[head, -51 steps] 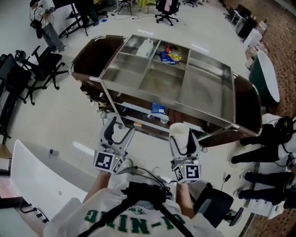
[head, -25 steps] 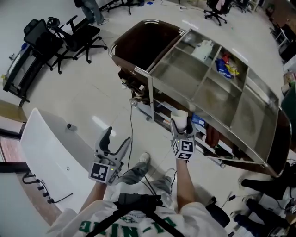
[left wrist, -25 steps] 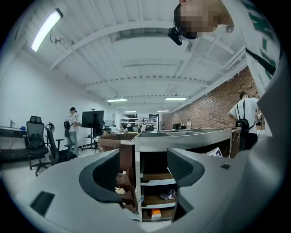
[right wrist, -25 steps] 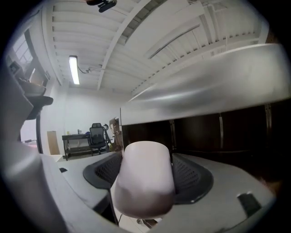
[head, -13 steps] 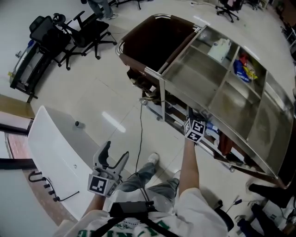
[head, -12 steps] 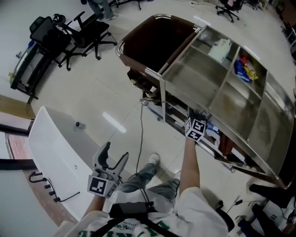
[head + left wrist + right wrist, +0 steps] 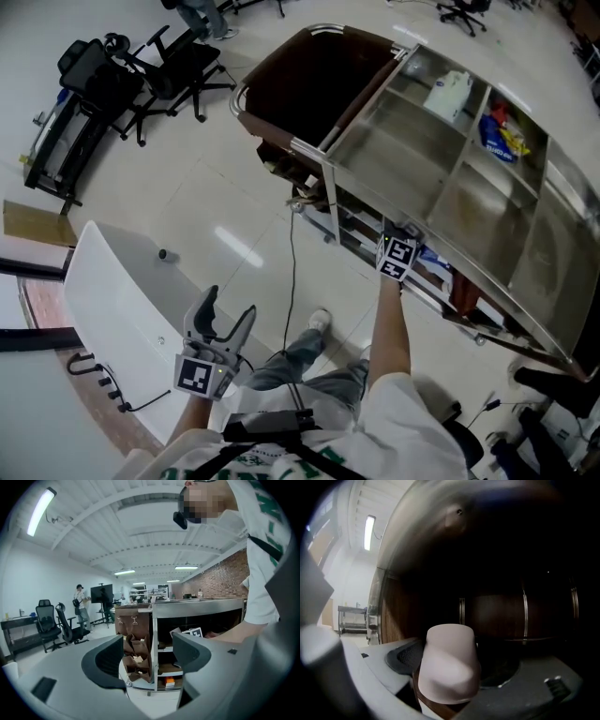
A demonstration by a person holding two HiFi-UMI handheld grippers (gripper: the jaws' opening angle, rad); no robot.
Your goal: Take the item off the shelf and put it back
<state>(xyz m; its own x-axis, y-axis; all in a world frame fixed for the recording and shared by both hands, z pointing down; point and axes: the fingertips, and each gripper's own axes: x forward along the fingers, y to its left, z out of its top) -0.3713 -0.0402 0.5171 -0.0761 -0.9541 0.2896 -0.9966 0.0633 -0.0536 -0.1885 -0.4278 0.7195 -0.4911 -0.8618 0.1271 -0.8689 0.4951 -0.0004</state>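
Note:
A white cup [image 7: 450, 658], upside down, fills the middle of the right gripper view, and my right gripper [image 7: 449, 679] is shut on it. It sits inside the dark lower shelf [image 7: 501, 611] of the steel cart, just above a brown wooden edge; whether it rests there I cannot tell. In the head view only that gripper's marker cube [image 7: 398, 255] shows at the cart's edge, with jaws and cup hidden under the cart top [image 7: 375, 164]. My left gripper [image 7: 220, 314] hangs open and empty, low at the left beside the white table [image 7: 112, 300].
The cart top's compartments hold a white bottle [image 7: 450, 92] and snack bags [image 7: 502, 136]. Brown paper bags [image 7: 136, 651] hang on the cart's end. Office chairs [image 7: 141, 70] stand at the far left, a cable [image 7: 291, 272] crosses the floor, and a person [image 7: 78, 603] stands far back.
My right gripper has carried the cup forward and down, from in front of the cart to under its top. The left gripper has sunk slightly by the white table.

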